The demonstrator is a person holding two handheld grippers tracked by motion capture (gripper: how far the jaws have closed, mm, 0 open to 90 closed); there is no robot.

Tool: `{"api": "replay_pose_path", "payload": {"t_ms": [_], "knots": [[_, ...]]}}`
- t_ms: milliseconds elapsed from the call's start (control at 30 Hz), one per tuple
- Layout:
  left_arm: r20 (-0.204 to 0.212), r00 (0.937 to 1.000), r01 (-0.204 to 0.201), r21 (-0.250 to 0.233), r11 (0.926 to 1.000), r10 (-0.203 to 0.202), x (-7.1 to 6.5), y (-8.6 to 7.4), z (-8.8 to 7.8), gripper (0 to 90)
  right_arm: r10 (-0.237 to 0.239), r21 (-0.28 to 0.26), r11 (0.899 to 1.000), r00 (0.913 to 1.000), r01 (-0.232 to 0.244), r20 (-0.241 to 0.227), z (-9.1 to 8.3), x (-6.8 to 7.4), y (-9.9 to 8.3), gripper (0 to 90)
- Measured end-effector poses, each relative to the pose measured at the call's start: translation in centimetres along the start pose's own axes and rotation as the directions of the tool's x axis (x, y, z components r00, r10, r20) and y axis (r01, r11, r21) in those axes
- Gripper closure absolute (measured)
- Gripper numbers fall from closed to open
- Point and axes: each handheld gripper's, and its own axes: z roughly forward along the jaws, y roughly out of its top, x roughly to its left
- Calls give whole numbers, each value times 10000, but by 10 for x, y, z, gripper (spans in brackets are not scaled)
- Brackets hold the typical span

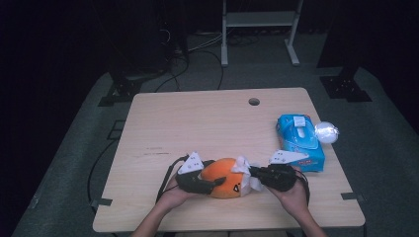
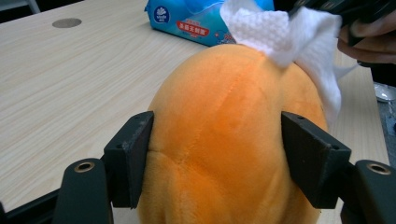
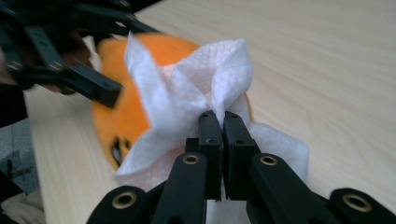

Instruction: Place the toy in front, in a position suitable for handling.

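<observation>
Two grippers meet over one soft toy near the bottom centre of the high view. The left gripper [image 2: 215, 154] has its jaws pressed on either flank of the orange plush toy [image 2: 224, 140], holding it steady on the worktop [image 1: 197, 123]. The right gripper [image 3: 223, 126] has its jaws pinched tight on a white tissue [image 3: 187, 88], whose loose folds drape over the toy's top at the upper right of the left gripper view. As I see it, the main risk is the tissue: it is held by a small bunched corner, so a hard wipe across the plush pile could tear it or drag it out of the jaws. The toy is round and squashy, so a sideways push from the wiping hand could roll it or squeeze it out of the left grip, which sits low on its body. The two grippers also work close together, and a careless stroke could knock one against the other. Further off, at the right of the high view, the blue tissue pack [image 1: 300, 140] lies near the worktop's edge, just beside the right hand [image 1: 295, 195], where an elbow swing might nudge it.
</observation>
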Motion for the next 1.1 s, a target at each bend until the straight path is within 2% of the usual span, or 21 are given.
{"api": "replay_pose_path", "payload": {"t_ms": [100, 167, 233, 333, 433, 500, 567, 700, 800, 833, 967, 1100], "knots": [[-56, 10000, 63, -31, 10000, -63, 1, 0, 1, 294, 278, 60, 9996, 9996, -278, 11, -1, -4, -4, 867], [-70, 9999, 110, -72, 9999, -110, 1, -1, 1, 293, 159, -210, 9997, 9999, -160, -38, -4, 0, 1, 867], [-86, 9998, 198, -106, 9997, -199, 2, -2, 2, 292, -15, -532, 9986, 9996, 0, -276, -7, 8, 7, 867], [-33, 9999, 149, -40, 9999, -149, 3, -1, 1, 291, -340, -306, 9990, 9990, 331, -290, -1, 13, 6, 866], [-9, 10000, 47, 19, 10000, -47, 0, 0, 2, 289, 1, -121, 9999, 9992, -6, -411, 0, 5, 3, 866], [28, 10000, -41, 51, 10000, 41, -2, 1, 1, 286, 26, 20, 10000, 9999, -26, -150, -1, 1, 1, 865], [15, 10000, -31, 42, 10000, 31, -4, 2, 1, 285, 228, -58, 9997, 9997, -229, -68, -4, -1, 1, 865], [-136, 9997, -192, 86, 9998, 193, -8, 3, 3, 285, -20, -592, 9982, 9996, 2, -294, -7, 8, 8, 865], [-228, 9994, -239, 107, 9997, 241, -9, 3, 3, 286, -302, -359, 9989, 9991, 291, -294, -1, 12, 7, 865], [-298, 9993, -226, 135, 9997, 230, -10, 4, 3, 286, -155, -293, 9995, 9994, 145, -312, 0, 10, 6, 865], [-407, 9990, -151, 132, 9998, 156, -10, 4, 4, 286, 93, -175, 9998, 9998, -90, 155, -2, 3, 5, 865], [-461, 9989, -22, 98, 9999, 27, -9, 4, 4, 286, -360, -518, 9981, 9991, 347, -244, -6, 18, 11, 865]]}}
